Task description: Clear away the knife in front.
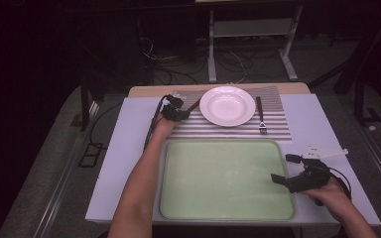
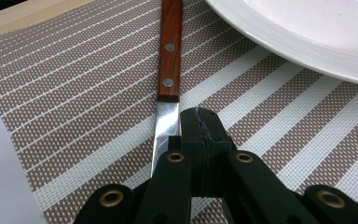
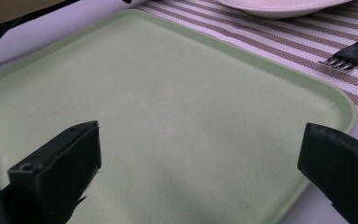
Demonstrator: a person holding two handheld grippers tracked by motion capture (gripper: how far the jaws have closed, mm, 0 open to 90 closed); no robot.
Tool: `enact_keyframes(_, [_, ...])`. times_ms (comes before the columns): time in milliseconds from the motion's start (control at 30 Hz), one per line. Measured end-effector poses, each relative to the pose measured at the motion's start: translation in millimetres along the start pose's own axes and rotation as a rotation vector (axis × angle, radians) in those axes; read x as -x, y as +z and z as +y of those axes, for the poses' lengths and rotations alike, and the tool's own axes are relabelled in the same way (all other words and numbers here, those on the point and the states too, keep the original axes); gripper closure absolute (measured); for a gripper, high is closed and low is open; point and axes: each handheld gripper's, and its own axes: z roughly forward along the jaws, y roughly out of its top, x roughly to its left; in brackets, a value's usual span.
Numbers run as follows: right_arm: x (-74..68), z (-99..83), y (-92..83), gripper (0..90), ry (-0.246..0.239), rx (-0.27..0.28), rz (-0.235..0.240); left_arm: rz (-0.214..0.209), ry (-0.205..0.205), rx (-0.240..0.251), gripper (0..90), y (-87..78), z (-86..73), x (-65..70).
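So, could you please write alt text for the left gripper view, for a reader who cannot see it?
The left hand-held gripper, jaws shut, rests beside the steel blade of a wooden-handled knife lying on a striped placemat; whether it pinches the blade is unclear. The rim of a white plate curves across the upper right.

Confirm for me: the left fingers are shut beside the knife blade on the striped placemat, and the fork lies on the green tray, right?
Not quite. The fork lies on the striped placemat, right of the white plate, not on the green tray, as the high view shows. The rest holds: the left gripper is shut beside the knife blade.
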Motion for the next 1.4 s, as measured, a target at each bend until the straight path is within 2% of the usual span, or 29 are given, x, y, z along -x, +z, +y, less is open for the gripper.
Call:
enact_keyframes(300, [0.1,-0.1,0.1,0.0,-0.001,-0.001,0.001,-0.009,-0.012,0.019,85.3,-2.6,2.8,-1.0])
enact_keyframes(533, [-0.2,-0.1,-0.2,0.0,0.001,0.0,0.001,0.001,-0.018,0.03,80.9,-5.2,15.0,-4.9])
enact_keyframes(800, [0.3,-0.4,-0.8,0.0,0.005,0.003,0.003,0.015,-0.013,0.018,77.1,2.0,23.1,-11.1])
enact_keyframes(867, [0.6,-0.5,-1.1,0.0,0.005,0.004,0.003,0.01,-0.022,-0.002,76.0,6.3,23.8,-12.7])
enact_keyframes(1033, [1.6,-1.1,-1.9,0.0,0.007,0.008,0.002,0.011,-0.029,-0.009,74.2,14.9,27.8,-13.0])
enact_keyframes(1233, [2.0,-1.3,-2.5,0.0,0.01,0.01,0.004,0.017,-0.026,-0.037,74.2,20.0,26.3,-13.3])
enact_keyframes(1300, [2.0,-1.3,-2.6,0.0,0.01,0.01,0.005,0.013,-0.038,-0.033,74.3,20.5,25.4,-13.9])
enact_keyframes(1400, [2.1,-1.2,-2.7,0.0,0.011,0.011,0.005,0.016,-0.033,-0.034,74.8,20.6,25.5,-13.7])
